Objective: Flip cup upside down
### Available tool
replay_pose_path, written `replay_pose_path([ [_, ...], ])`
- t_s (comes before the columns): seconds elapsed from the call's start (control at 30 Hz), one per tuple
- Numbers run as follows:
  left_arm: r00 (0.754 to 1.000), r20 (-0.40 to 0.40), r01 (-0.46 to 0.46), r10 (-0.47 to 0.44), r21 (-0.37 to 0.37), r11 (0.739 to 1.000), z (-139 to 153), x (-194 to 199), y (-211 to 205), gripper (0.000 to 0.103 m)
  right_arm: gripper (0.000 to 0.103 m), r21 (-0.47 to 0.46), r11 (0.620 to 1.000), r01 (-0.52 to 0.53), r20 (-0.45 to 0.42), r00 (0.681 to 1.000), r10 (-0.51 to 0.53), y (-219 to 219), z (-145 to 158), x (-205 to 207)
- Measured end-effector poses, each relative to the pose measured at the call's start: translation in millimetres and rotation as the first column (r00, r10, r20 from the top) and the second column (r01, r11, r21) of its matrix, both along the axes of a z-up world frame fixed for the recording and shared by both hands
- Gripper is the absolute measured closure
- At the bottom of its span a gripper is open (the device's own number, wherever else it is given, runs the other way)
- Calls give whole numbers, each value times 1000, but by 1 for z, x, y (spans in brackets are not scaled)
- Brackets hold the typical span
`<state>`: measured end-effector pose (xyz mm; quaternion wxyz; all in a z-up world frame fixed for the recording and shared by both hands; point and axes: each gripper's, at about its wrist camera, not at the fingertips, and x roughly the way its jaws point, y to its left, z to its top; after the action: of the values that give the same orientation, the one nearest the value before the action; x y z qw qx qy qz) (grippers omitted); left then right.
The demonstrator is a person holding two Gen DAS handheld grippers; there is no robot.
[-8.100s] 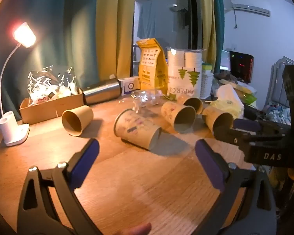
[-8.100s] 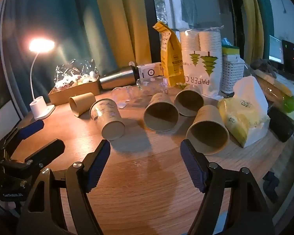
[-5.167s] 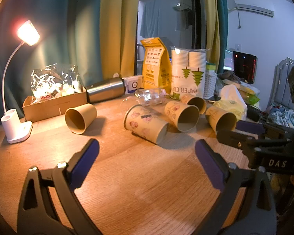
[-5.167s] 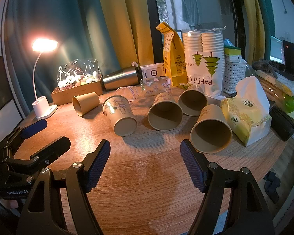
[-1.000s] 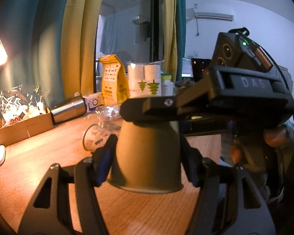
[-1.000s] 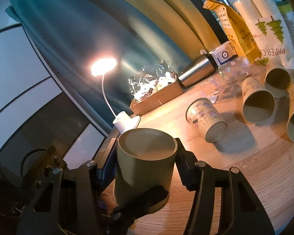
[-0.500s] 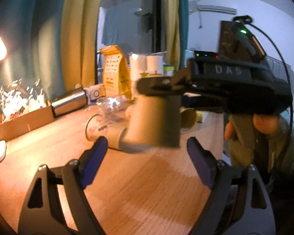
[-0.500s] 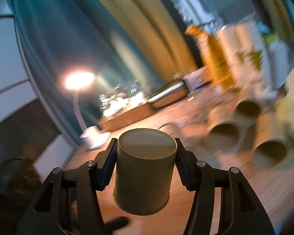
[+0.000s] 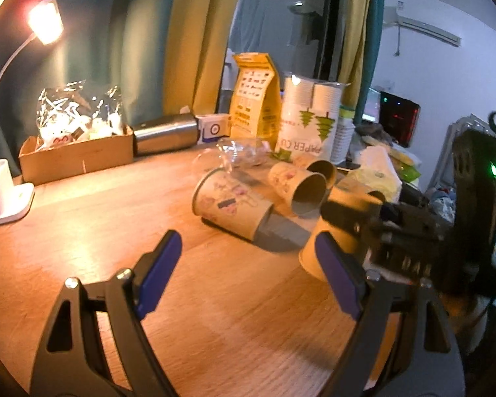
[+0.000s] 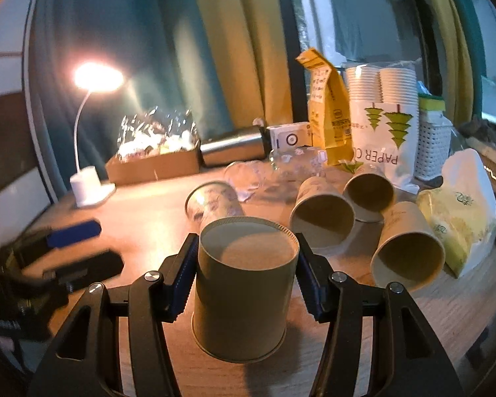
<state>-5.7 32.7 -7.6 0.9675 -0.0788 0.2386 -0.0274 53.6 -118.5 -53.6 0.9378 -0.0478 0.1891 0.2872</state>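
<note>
The desk [image 9: 215, 314] carried the same clutter as a second before, but the handover was over. The left gripper [image 9: 248, 274], which had clasped the cup alongside the other a second earlier, had drawn back and hung with its jaws spread wide and nothing between them. The right gripper [image 10: 246, 278] alone pinched the brown paper cup [image 10: 243, 294], base up, mouth down just at the desk, in front of the cups lying on their sides. From the left view that cup [image 9: 334, 231] showed low at the right, partly behind the black tool marked "DAS". At the back stood the sleeve of white cups [image 10: 382, 132], printed with green trees and "PAPER CU". The writing on the yellow pouch [image 10: 327, 112] beside it was too small to read.
</note>
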Motion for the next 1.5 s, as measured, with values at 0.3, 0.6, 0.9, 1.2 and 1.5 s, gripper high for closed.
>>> replay_pose_path([
  [0.3,999,-7,-43,43,13,999,0,3,3,19,45,-56,998,19,39,999,-16,8,-11,-7],
  [0.6,999,-9,-47,48,24,999,0,3,1,19,36,-52,998,39,41,998,-37,7,-12,-7],
  [0.9,998,9,-60,60,50,997,1,0,-3,4,27,-24,998,52,-5,999,-52,-8,9,-27],
  [1.2,995,92,-58,44,155,986,8,-14,-23,1,27,-16,995,95,-23,995,-96,-27,13,-50],
  [1.5,993,76,-103,92,159,982,7,-13,-17,1,27,4,994,108,-53,993,-108,-35,8,-46],
])
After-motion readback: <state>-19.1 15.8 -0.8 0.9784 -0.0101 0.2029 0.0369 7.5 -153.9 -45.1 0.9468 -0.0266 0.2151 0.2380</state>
